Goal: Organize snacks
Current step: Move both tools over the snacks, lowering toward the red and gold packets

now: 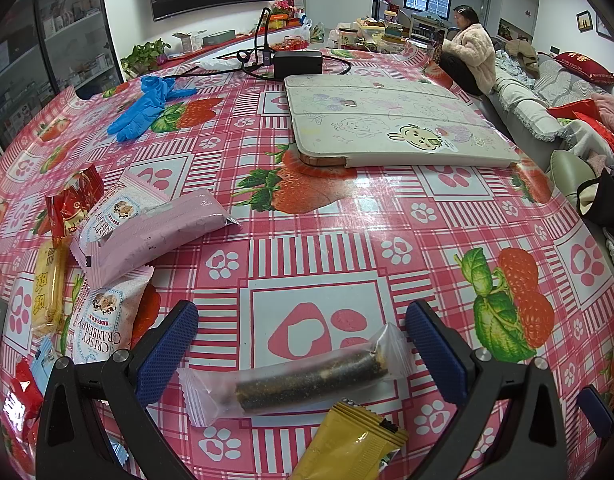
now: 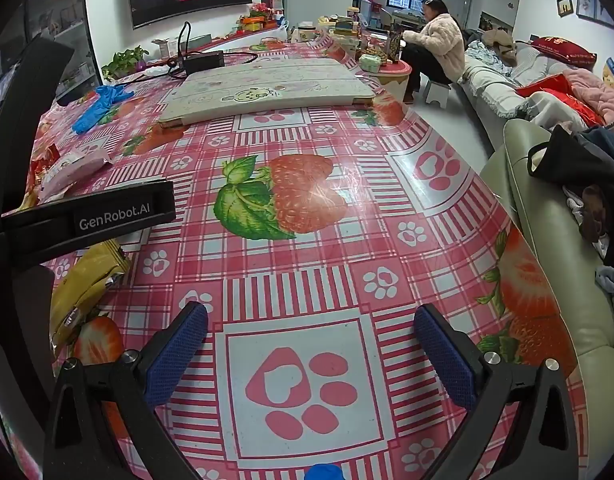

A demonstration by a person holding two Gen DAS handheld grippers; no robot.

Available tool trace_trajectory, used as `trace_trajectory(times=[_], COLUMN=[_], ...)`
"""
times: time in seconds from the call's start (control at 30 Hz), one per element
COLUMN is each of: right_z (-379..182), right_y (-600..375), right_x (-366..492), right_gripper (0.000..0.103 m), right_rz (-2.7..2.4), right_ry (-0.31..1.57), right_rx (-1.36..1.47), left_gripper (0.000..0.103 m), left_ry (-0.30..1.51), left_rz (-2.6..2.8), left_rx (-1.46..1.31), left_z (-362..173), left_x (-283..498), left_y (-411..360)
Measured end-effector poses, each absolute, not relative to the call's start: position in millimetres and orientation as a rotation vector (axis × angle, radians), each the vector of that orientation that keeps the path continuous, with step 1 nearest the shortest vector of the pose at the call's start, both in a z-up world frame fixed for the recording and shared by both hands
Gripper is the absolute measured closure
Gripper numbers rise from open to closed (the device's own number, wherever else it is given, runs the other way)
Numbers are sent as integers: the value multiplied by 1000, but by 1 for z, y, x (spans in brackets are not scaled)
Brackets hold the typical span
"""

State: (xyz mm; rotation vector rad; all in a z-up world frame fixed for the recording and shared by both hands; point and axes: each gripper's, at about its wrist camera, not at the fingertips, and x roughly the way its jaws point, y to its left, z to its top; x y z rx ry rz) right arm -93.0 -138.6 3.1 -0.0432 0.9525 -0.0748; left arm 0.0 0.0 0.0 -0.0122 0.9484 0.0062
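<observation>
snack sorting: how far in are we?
Nothing looks done yet. Snacks lie loose on the tablecloth: a mixed heap with the pink packet at the left. Neither gripper holds anything. The open left gripper frames the dark roll in clear wrap, not gripping it; the yellow packet lies nearer. The right gripper is open over bare cloth.

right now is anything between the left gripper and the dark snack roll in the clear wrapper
Nothing visible. The left gripper is open and the roll lies crosswise on the tablecloth between its fingers, untouched. A yellow packet sits just nearer the camera, overlapping the wrapper's edge.
</observation>
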Motion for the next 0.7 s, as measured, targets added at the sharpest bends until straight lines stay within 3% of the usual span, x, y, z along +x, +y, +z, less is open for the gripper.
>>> trace_trajectory(times=[0.7], right_z=[3], right_y=[-139], right_x=[-93], right_gripper=[0], right_rz=[-74], right_ry=[953], right_rx=[-41], left_gripper=[0], left_ry=[1003], left_rz=[2], left_rx=[2], left_z=[3], left_x=[-3], left_y=[7])
